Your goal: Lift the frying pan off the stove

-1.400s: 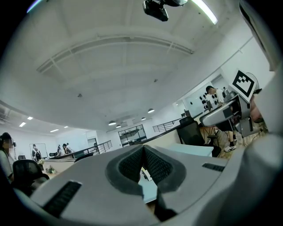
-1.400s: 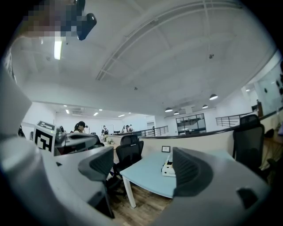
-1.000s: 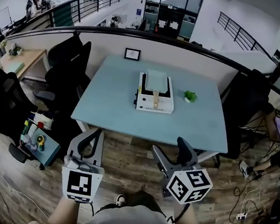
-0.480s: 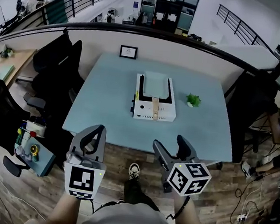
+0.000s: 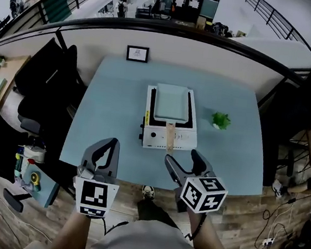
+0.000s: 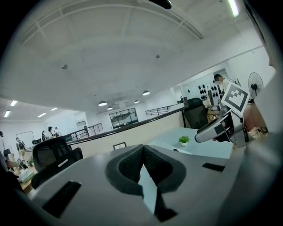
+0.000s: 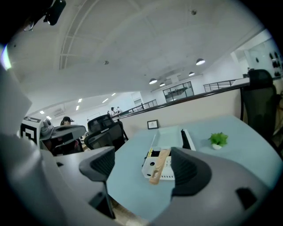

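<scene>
I see a pale blue rectangular table (image 5: 113, 105) with a white boxy stove (image 5: 183, 140) at its middle. The square pale-green frying pan (image 5: 171, 103) sits on the stove, its wooden handle (image 5: 170, 135) pointing at me. At the table's near edge my right gripper (image 5: 183, 161) hovers with its fingers spread and empty. My left gripper (image 5: 107, 145) has its fingers pressed together on nothing. A small green potted plant (image 5: 220, 120) stands to the right of the stove.

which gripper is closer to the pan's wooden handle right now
Right. The right gripper is just short of the wooden handle, jaws apart; the left gripper is farther off to its left, shut.
</scene>
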### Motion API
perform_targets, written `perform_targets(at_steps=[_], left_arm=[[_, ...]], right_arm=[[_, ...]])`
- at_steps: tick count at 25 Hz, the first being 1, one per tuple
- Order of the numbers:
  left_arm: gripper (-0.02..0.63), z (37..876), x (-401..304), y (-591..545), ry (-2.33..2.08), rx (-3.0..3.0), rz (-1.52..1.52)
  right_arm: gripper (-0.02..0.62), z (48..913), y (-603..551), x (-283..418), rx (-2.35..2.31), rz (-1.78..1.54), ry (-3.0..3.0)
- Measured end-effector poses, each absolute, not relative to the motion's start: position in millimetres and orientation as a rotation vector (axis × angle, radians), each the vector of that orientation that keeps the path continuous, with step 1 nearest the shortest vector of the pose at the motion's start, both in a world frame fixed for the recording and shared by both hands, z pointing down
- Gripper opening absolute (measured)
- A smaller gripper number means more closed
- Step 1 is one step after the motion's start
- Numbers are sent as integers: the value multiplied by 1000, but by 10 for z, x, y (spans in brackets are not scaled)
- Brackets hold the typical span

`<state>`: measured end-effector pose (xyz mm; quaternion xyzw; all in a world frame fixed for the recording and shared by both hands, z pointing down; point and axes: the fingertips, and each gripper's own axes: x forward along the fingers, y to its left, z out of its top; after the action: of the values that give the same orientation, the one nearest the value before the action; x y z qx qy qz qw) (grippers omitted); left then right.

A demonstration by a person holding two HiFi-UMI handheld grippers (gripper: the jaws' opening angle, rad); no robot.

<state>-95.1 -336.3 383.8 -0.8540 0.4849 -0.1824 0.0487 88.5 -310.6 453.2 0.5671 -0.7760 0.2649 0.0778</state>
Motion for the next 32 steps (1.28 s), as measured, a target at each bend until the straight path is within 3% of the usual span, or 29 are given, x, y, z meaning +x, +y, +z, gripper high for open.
perform_targets(at_steps=[13, 32], left_arm=[[2, 4822, -776, -4525, 1552, -2648, -884], [2, 5455, -455, -4796, 1259, -2794, -1091]], right_arm=[[384, 5722, -4189, 1017, 1514, 1162, -2154], [380, 6369, -4489, 873, 1386, 1321, -1968]])
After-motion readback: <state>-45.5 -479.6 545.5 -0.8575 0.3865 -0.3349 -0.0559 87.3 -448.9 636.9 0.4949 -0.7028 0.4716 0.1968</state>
